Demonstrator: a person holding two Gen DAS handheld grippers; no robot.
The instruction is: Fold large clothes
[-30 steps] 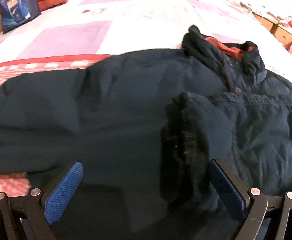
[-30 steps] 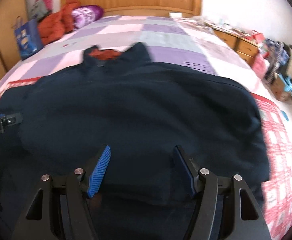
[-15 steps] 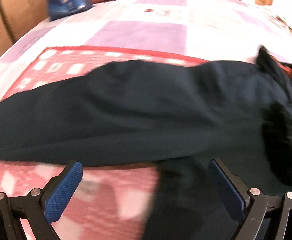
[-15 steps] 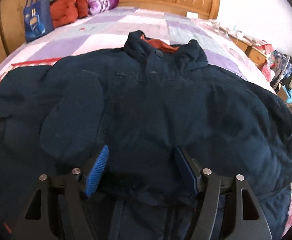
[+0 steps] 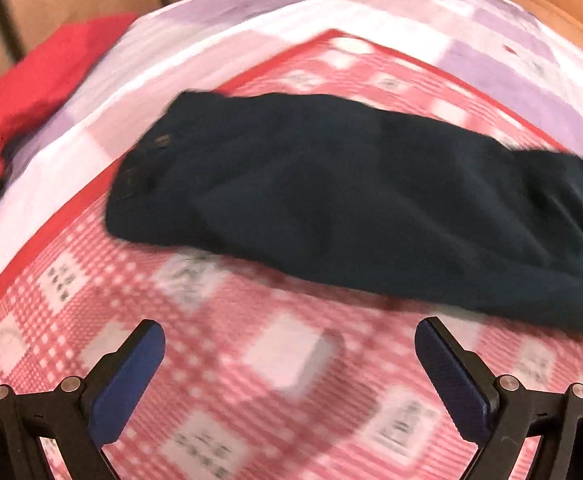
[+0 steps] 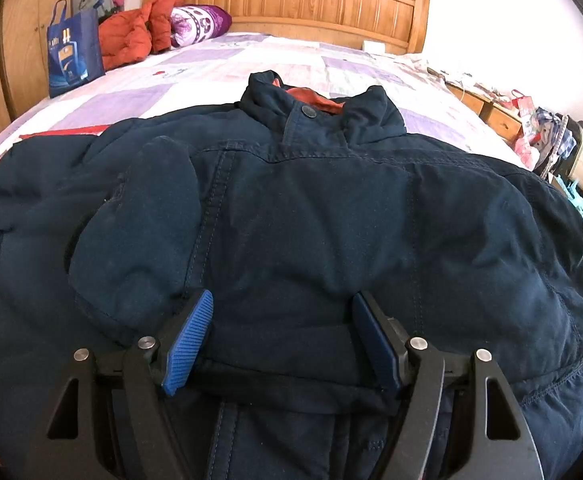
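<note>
Dark navy padded jacket (image 6: 331, 208) lies front-up on quilted bed (image 6: 219, 64), near sleeve folded across chest. Right gripper (image 6: 283, 336) jaws, just widened, straddle hem fold unclamped: fold may spring open. Left gripper (image 5: 289, 364) jaws apart, empty, over outstretched navy sleeve (image 5: 331, 192) on pink checked cloth (image 5: 219, 360); blurred view risks mis-grab, dragging cloth along.

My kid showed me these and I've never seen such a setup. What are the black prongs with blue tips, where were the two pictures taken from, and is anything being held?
There is no robot here: a person holds a two-finger gripper in each hand, each with a wide-angle camera looking along its fingers. One picture is from the left gripper, the other from the right gripper. The blue tips are its pads.

A dark blue jacket lies on a bed, partly over a red checked cloth. The left view is blurred and shows one sleeve stretched out.

The left gripper is open over the cloth, holding nothing. The right one has just been opening; jacket fabric bulges between its pads, but it is not clamped.
</note>
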